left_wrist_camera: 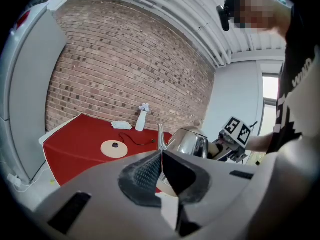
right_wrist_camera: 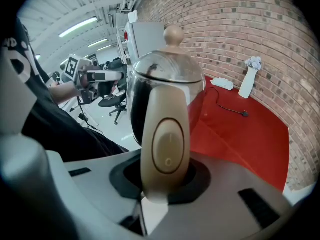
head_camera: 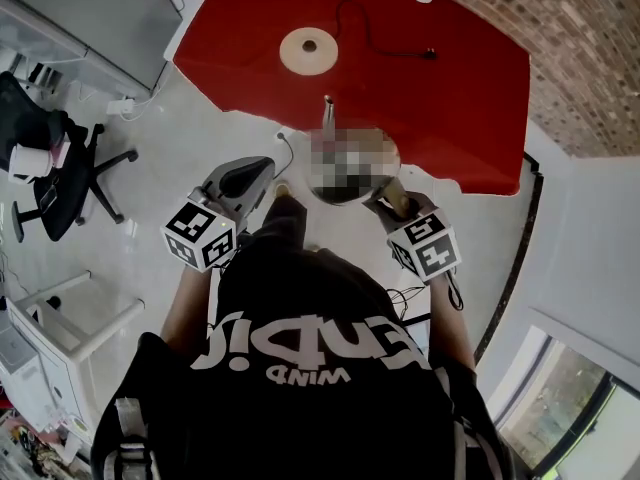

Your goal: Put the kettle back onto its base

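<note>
Right tongs: I am clamping my right gripper [right_wrist_camera: 166,178] on the cream plastic handle [right_wrist_camera: 166,144] of the shiny steel kettle [right_wrist_camera: 165,79], holding it upright.
Kettle: it is hanging at the near edge of the red-topped table [head_camera: 450,98].
Base: the round cream base [head_camera: 308,50] is lying on that table, well apart from the kettle.
Left tongs: my left gripper [left_wrist_camera: 161,156] is hovering off the table's near edge, jaws pressed together, empty.

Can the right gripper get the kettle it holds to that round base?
Probably yes: the red table between the kettle and the base looks bare, and the cord trails off sideways.
</note>
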Motion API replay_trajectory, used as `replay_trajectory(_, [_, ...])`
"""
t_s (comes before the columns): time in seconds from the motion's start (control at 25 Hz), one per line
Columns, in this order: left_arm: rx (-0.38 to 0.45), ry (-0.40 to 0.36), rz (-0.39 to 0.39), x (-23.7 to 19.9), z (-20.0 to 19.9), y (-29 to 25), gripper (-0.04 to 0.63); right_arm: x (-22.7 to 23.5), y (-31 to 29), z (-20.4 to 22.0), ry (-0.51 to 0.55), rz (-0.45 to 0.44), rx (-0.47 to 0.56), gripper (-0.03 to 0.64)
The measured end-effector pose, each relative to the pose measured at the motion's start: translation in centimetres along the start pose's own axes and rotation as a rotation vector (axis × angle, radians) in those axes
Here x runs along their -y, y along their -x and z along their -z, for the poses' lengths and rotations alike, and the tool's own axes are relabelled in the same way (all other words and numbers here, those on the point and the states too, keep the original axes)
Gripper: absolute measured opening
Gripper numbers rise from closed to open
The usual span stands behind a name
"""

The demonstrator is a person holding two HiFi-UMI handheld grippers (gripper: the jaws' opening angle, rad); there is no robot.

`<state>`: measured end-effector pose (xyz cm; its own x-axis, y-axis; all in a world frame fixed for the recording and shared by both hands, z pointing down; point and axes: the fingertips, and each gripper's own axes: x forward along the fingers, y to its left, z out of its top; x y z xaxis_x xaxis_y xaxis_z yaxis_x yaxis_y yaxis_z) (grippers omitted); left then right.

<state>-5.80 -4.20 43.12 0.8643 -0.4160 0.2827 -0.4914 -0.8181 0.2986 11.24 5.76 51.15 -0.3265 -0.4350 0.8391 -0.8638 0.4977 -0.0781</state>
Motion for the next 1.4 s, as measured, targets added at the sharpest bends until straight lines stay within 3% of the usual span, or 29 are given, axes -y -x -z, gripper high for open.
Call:
replay_trajectory(0.6, [-0.011, -0.001, 0.068, -9.5, -5.4, -4.1, 0.015, 4.3, -3.1, -8.3, -0.083, 0.053, -0.006, 0.077])
replay_trajectory(0.88, [-0.033, -0.022, 0.098, -10.9, -6.5, -5.9, 0.015, 5.7, -3.3, -10.2, -0.091, 0.086, 0.001, 0.078])
replay_trajectory(1.4, [-0.030, 0.015, 0.060, -11.9, -6.8, -8.6, 0.015, 9.3, -4.2, -12.4, -0.033, 0.072, 0.013, 0.077])
